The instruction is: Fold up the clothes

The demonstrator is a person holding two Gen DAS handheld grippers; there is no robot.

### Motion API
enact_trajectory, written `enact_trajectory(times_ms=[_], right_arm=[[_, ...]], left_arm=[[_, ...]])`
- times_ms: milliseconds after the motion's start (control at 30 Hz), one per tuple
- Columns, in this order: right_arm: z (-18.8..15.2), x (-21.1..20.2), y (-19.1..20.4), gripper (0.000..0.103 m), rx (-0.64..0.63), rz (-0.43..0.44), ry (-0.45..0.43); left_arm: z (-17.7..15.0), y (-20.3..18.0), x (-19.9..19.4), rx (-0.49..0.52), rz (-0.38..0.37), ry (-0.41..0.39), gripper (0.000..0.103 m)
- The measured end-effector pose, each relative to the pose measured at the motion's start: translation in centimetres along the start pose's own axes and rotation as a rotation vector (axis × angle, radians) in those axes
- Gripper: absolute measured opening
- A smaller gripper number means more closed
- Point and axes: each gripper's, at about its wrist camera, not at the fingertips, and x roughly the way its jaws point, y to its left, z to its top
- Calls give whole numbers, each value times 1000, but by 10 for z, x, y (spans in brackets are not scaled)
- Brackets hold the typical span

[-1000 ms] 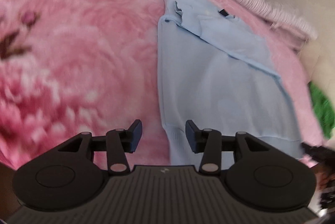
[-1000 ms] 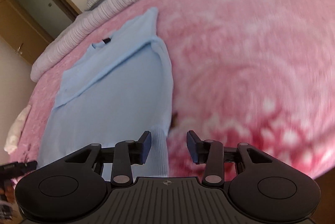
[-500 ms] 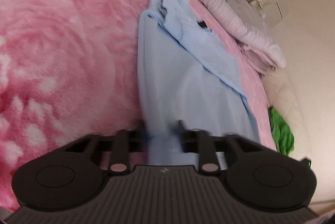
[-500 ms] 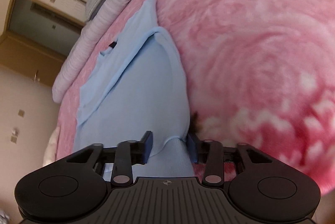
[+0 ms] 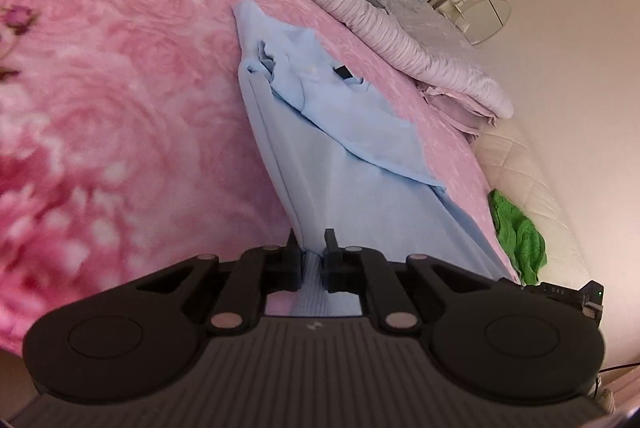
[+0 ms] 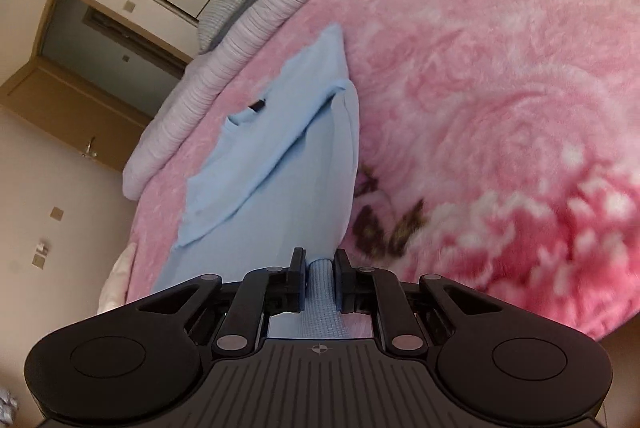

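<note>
Sweater (image 5: 352,179) hem between closing tongs; green cloth (image 5: 516,232) left view only

1. Left tool (image 5: 311,260): pitched downward, black fingers (image 5: 289,262) nearly together and closing, a ribbed band of the light blue garment (image 5: 352,187) pinched between the pads.
2. Right tool (image 6: 320,278): likewise pitched downward, jaws narrow and closing, the garment's ribbed hem pressed between the fingers (image 6: 297,280).
3. The opposite tool's tip (image 5: 576,294) shows at the left view's right edge.
</note>
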Motion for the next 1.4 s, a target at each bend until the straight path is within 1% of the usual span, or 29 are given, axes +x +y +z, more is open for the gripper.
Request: enact_trajectory(times_ms=[133, 267, 300, 367, 400, 467, 533, 633, 700, 767, 800, 833, 867, 900, 933, 967, 1000, 1067, 1100, 1167, 1233, 1300, 1400], right_arm=[[-29, -32, 3, 12, 17, -1, -13], [-68, -58, -3, 12, 44, -20, 16], [-76, -63, -6, 12, 54, -29, 27], [-85, -65, -11, 12, 74, -46, 54], [-84, -64, -12, 12, 74, -52, 60], [-72, -62, -5, 12, 44, -49, 57], [-54, -63, 7, 12, -12, -18, 35], [-9, -55, 30, 12, -107, 26, -23], [27, -44, 44, 12, -162, 48, -67], [62, -22, 51, 12, -179, 57, -111], [81, -6, 50, 13, -158, 59, -130], [99, 10, 49, 15, -137, 62, -148], [114, 28, 44, 19, -103, 57, -147], [129, 46, 40, 29, -68, 53, -145], [140, 61, 32, 40, -39, 38, -124], [151, 76, 25, 44, -9, 23, -103], [158, 84, 17, 46, 3, 3, -105], [164, 90, 5, 48, -8, 1, -103], [165, 90, -3, 50, -14, 1, -97], [167, 90, -15, 50, -45, -31, -91], [166, 89, -24, 50, -88, -58, -77], [166, 93, -32, 50, -100, -70, -56], [166, 101, -37, 50, -119, -64, -32]], left_arm=[[-30, 0, -32, -23, -19, 15, 6], [-64, 7, -53, -76, -12, 62, 6], [-68, 9, -55, -87, -8, 70, 6], [-63, 8, -55, -93, -16, 67, 6], [-60, 7, -55, -96, -20, 65, 6], [-37, -3, -54, -78, -53, 34, 6], [-13, -13, -51, -51, -80, 4, 6], [39, -27, -35, 1, -114, -49, 7], [77, -33, -12, 44, -126, -79, 8], [114, -34, 23, 57, -106, -92, 10], [133, -34, 40, 63, -95, -99, 13], [149, -27, 60, 29, -60, -105, 14], [164, -19, 79, -5, -26, -111, 14], [170, -12, 84, -14, -3, -116, 14], [175, -5, 89, -22, 20, -121, 14], [180, 1, 95, -30, 43, -127, 14], [185, 8, 100, -38, 65, -132, 14], [195, 21, 110, -54, 110, -142, 16], [192, 23, 111, -28, 115, -125, 17], [186, 26, 111, 25, 125, -88, 17], [180, 25, 115, 65, 110, -47, 21], [178, 22, 124, 97, 102, -13, 26], [181, 18, 146, 147, 137, 25, 26]])
